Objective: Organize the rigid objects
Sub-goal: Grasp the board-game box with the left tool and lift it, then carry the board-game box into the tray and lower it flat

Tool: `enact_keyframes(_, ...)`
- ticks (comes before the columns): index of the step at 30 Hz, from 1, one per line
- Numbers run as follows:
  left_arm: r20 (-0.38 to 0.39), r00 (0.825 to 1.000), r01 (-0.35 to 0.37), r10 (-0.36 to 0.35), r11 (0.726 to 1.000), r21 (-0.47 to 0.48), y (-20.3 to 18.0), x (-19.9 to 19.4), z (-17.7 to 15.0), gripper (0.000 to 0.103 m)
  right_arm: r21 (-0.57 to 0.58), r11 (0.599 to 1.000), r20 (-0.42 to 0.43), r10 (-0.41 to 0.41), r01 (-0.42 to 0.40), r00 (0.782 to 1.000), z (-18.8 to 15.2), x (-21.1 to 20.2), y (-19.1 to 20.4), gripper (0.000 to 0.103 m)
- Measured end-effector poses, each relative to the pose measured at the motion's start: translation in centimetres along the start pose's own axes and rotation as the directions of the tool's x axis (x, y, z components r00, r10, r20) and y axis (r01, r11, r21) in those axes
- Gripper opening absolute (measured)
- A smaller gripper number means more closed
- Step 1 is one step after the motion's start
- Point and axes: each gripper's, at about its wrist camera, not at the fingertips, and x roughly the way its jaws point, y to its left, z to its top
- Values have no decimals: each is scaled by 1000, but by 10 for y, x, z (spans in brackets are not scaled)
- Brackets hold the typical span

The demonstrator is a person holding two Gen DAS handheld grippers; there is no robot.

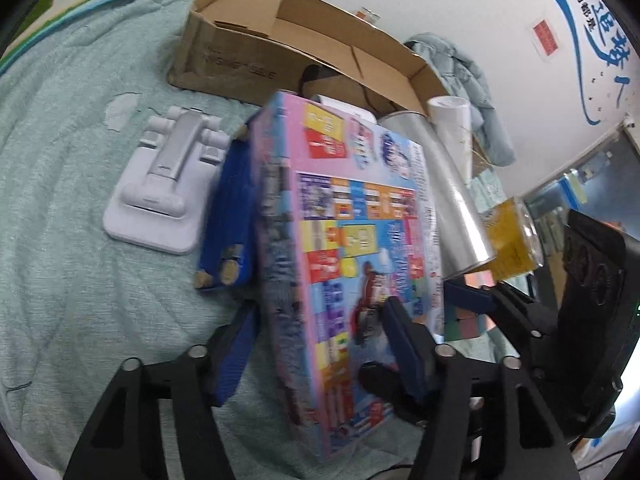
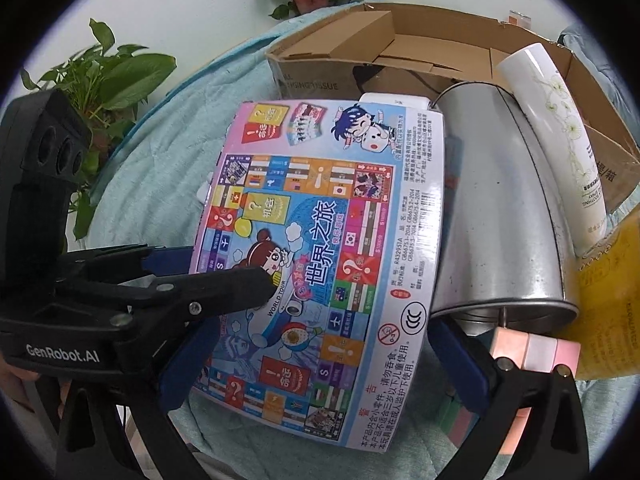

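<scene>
A colourful board-game box (image 1: pixel 352 240) (image 2: pixel 320 260) stands tilted over the teal cloth. My left gripper (image 1: pixel 320 312) is shut on it: one blue pad lies against its pink side and the other finger presses its printed face. In the right wrist view the left gripper (image 2: pixel 224 270) clamps the box's left edge, one finger on top and one beneath. My right gripper (image 2: pixel 324 320) stands open astride the box's near end, its blue pads close beside both long edges. One of its fingers (image 1: pixel 466 295) shows at the box's right edge.
An open cardboard box (image 2: pixel 400 40) stands behind. A metal tin (image 2: pixel 500 200), a white tube (image 2: pixel 556 140), a yellow packet (image 2: pixel 608 300) and pink blocks (image 2: pixel 536 352) crowd the right. A white stand (image 1: pixel 160 188) and a blue block (image 1: pixel 228 220) lie left. Potted plants (image 2: pixel 112 80) edge the table.
</scene>
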Motion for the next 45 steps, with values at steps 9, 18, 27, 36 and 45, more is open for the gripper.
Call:
enact_keyframes(9, 30, 997, -75, 75, 997, 12, 9, -26, 1, 61, 51, 985, -28, 167, -165, 986, 5, -5, 7, 103)
enact_keyframes(18, 28, 999, -42, 42, 999, 4, 18, -21, -2, 61, 119, 974, -67, 201, -192, 977, -6, 23, 3, 103)
enact_keyframes(27, 62, 997, -54, 52, 998, 40, 10, -20, -9, 62, 128, 978, -24, 166, -162, 986, -11, 23, 6, 103)
enact_keyframes(36, 145, 988, -63, 44, 990, 124, -7, -38, -18, 62, 105, 987, 32, 123, -126, 992, -12, 11, 12, 102)
enact_keyframes(45, 207, 978, -47, 11, 984, 172, -30, -65, -12, 63, 98, 991, 104, 79, -90, 991, -5, -18, 19, 102)
